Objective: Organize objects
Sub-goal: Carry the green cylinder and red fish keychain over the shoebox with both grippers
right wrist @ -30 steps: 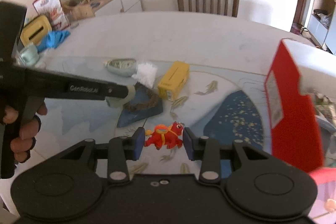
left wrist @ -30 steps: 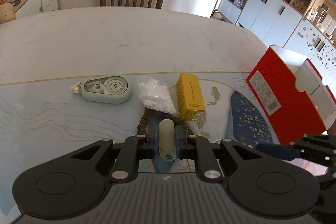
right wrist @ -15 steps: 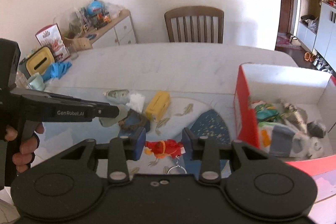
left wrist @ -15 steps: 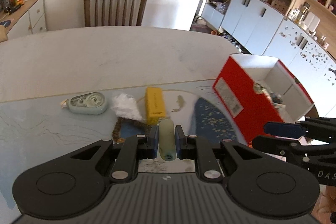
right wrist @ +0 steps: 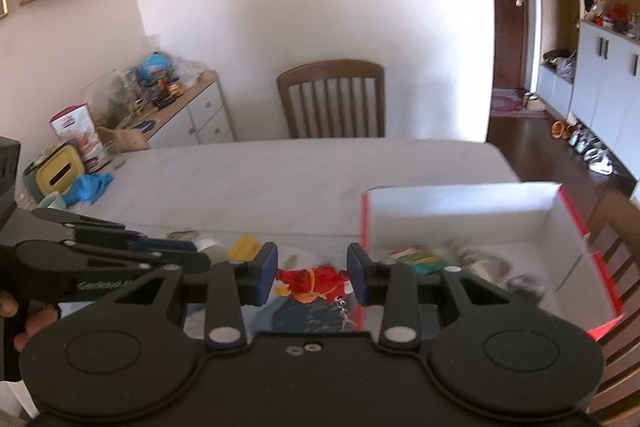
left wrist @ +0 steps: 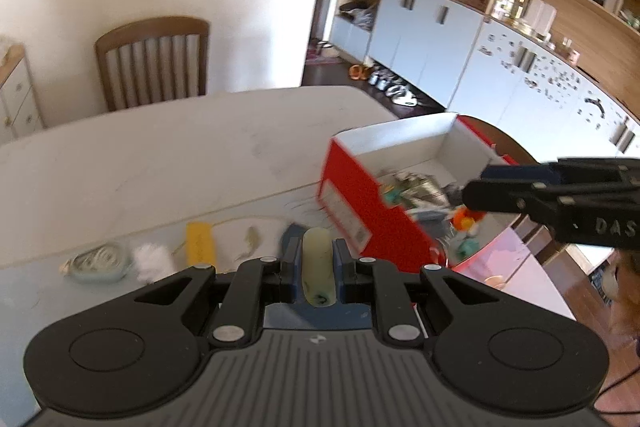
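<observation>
A large pale marble-look dining table [right wrist: 280,171] fills both views, with a wooden chair [right wrist: 332,99] at its far side. On the table's right part stands an open red cardboard box [left wrist: 360,203] with a white inside, already holding a jumble of small things, too blurred to name.

Left of the box, loose items lie on the table in a row: a yellow carton [left wrist: 199,243], a white crumpled packet [left wrist: 150,261] and a pale green correction-tape dispenser [left wrist: 98,261].

Both hand-held grippers are raised above the table and each carries something. The left gripper [left wrist: 316,261] is clamped tight on a pale yellow-green cylinder [left wrist: 317,267], which lies lengthwise between the pads and points away from the camera toward the near red wall of the box. The right gripper [right wrist: 312,275] is closed on a small red toy figure [right wrist: 314,281] with orange trim and a metal key ring hanging beneath it; the toy hangs just left of the box's near left corner. Part of a hand [right wrist: 24,323] shows at the left edge, holding the left tool.

The step in hand appears to be carrying both picked items to the box. The next move likely calls for bringing each gripper over the rim, above a free patch inside, then loosening the grip so the item drops in. The two tools are close together, so going one at a time would avoid a clash.
</observation>
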